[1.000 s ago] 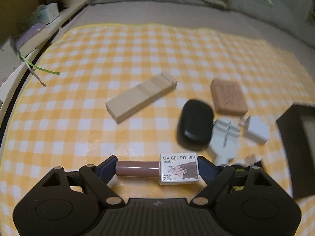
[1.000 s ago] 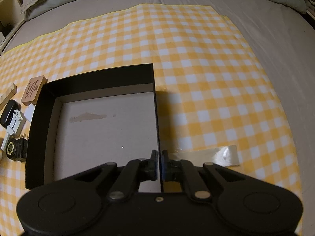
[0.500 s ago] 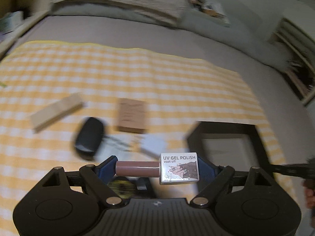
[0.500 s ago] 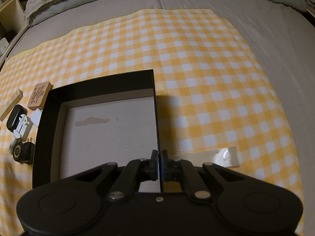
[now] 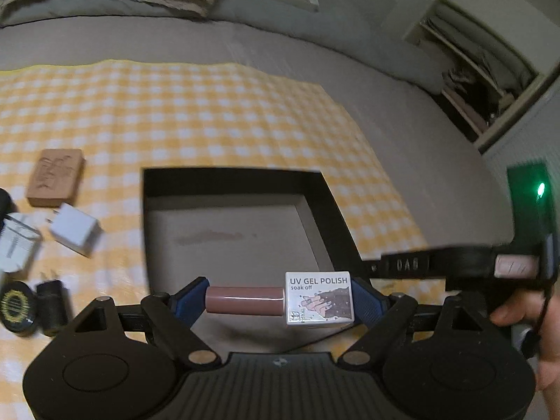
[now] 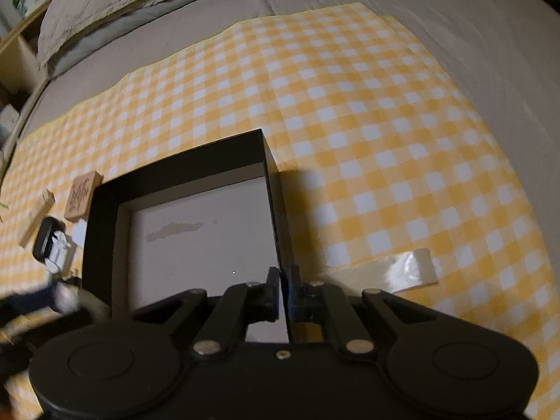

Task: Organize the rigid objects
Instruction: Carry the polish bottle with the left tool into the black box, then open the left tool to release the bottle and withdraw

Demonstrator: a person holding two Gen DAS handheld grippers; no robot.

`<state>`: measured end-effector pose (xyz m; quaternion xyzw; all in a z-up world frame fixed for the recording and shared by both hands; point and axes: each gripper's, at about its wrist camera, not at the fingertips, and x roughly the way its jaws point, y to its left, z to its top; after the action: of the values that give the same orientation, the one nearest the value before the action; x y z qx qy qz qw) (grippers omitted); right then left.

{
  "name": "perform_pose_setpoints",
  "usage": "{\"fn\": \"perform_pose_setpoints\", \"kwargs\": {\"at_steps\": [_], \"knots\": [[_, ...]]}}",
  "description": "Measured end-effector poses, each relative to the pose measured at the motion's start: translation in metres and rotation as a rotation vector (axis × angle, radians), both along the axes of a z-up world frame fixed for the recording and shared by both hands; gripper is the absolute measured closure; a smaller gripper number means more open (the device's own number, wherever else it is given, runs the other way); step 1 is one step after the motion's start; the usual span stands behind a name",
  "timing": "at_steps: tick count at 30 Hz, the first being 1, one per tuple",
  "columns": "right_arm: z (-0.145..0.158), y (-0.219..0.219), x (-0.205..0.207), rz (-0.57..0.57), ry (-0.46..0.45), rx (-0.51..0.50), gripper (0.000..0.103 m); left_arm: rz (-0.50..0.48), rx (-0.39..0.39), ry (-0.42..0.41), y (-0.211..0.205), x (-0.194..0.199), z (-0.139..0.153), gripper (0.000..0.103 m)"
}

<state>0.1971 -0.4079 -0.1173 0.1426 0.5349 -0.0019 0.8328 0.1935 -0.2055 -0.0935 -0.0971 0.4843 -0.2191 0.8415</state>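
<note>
My left gripper is shut on a brown UV gel polish bottle, held sideways by its ends, white label to the right. It hangs over the near edge of the open black box, whose pale floor is bare. In the right wrist view my right gripper straddles the right wall of the black box. Its jaws are opening slightly, and the pads still sit against the thin wall. A hand holds that gripper at the right edge of the left wrist view.
Left of the box on the yellow checked cloth lie a carved wooden block, a white charger, a white adapter, a black plug and a round black piece. A tape strip lies right of the box.
My left gripper has swung right with the bottle, from above the loose objects to above the box. The right gripper has stayed on the box wall, tilting a little.
</note>
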Motion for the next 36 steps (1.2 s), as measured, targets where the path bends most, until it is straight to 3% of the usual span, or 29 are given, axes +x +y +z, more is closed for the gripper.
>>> {"fn": "perform_pose_setpoints", "kwargs": {"at_steps": [7, 11, 19, 21, 36], "knots": [[0.0, -0.003, 0.001, -0.006, 0.006, 0.027, 0.097, 0.052, -0.012, 0.027, -0.015, 0.003, -0.023, 0.017], [0.0, -0.004, 0.002, -0.01, 0.01, 0.034, 0.097, 0.098, -0.085, 0.053, -0.018, 0.005, -0.031, 0.017], [0.0, -0.004, 0.003, -0.012, 0.013, 0.034, 0.097, 0.079, -0.136, 0.09, -0.036, 0.004, -0.043, 0.014], [-0.001, -0.005, 0.003, -0.011, 0.016, 0.039, 0.097, 0.066, -0.129, 0.088, -0.038, 0.004, -0.042, 0.008], [-0.003, -0.004, 0.004, -0.001, 0.021, 0.013, 0.097, 0.024, -0.107, 0.06, -0.027, -0.009, -0.025, 0.006]]}}
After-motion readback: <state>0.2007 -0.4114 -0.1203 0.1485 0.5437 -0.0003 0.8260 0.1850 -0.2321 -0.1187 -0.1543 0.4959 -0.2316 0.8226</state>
